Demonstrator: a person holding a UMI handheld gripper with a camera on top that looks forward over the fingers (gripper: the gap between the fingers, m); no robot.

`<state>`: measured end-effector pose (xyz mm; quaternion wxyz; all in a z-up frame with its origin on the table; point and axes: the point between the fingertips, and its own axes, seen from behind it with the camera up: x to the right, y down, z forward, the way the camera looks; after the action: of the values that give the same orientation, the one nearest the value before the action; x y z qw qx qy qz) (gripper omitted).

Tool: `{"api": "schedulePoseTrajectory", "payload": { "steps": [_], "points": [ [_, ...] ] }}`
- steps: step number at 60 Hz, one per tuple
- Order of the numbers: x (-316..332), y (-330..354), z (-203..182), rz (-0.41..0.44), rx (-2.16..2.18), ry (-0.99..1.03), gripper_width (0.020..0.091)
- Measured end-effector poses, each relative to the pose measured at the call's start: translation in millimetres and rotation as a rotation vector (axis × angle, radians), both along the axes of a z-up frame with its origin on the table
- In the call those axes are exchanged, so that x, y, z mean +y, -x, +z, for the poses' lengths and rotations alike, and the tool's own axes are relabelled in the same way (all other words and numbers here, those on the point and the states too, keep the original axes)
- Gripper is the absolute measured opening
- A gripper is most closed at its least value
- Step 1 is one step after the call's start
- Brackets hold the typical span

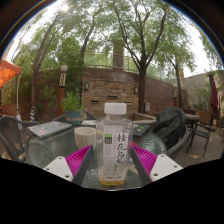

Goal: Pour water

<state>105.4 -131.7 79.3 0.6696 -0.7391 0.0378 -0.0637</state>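
low in the frame's centre, the hand-held gripper (112, 165) is clamped on the bottle (114, 145), upright; the cup (85, 136), just left behind on the bench (50, 148), awaits pouring.

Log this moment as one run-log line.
phase: pre-pour | tongs: shut on clear plastic bottle with white cap, upright | white paper cup: behind bottle on round glass table | water: not yet poured

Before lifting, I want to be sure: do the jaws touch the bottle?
Cannot tell. In the gripper view the bottle stands between the pink pads, whose edges meet its sides, but no contact or gap shows plainly.
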Motion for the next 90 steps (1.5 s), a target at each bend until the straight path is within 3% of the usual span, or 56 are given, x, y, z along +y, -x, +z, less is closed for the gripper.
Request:
{"api": "schedulePoseTrajectory", "payload": {
  "steps": [4,7,20,28,42,53,64,65,67,68,72,73,74,76,77,79,80,82,83,90],
  "points": [
    [13.1,9.5,2.2,-0.001,0.017,-0.011,0.0789],
    [21.8,4.3,0.2,-0.03,0.026,0.001,0.0628],
    [28.3,6.7,-3.4,-0.01,0.055,0.035,0.0586],
    [36.1,2.5,2.7,0.016,-0.045,0.087,0.0483],
    [106.4,-32.7,70.4,-0.014,-0.887,0.12,0.048],
    [152.4,-24.2,118.2,0.059,-1.66,0.149,0.048],
    [168.2,3.8,115.1,0.139,-2.199,0.113,0.0479],
    [167.4,10.2,109.2,0.099,-2.227,0.097,0.048],
    [167.8,13.9,109.9,0.101,-2.279,0.086,0.0479],
    [175.9,12.1,113.9,0.15,-2.301,0.096,0.048],
    [173.7,13.7,111.3,0.158,-2.359,0.097,0.048],
    [173.7,19.3,104.4,0.105,-2.363,0.088,0.048],
    [172.5,19.3,104.2,0.103,-2.372,0.089,0.048],
    [164.7,18.5,103.0,0.112,-2.393,0.087,0.048],
    [180.0,18.7,106.7,0.171,-2.392,0.102,0.048],
    [177.7,19.8,104.9,0.177,-2.397,0.099,0.0481],
    [174.1,24.5,96.5,0.121,-2.4,0.085,0.0482],
    [170.9,24.8,95.6,0.125,-2.401,0.085,0.048],
    [179.5,20.8,101.8,0.188,-2.398,0.1,0.048],
    [178.4,19.0,108.1,0.176,-2.341,0.088,0.0483]
  ]
}}
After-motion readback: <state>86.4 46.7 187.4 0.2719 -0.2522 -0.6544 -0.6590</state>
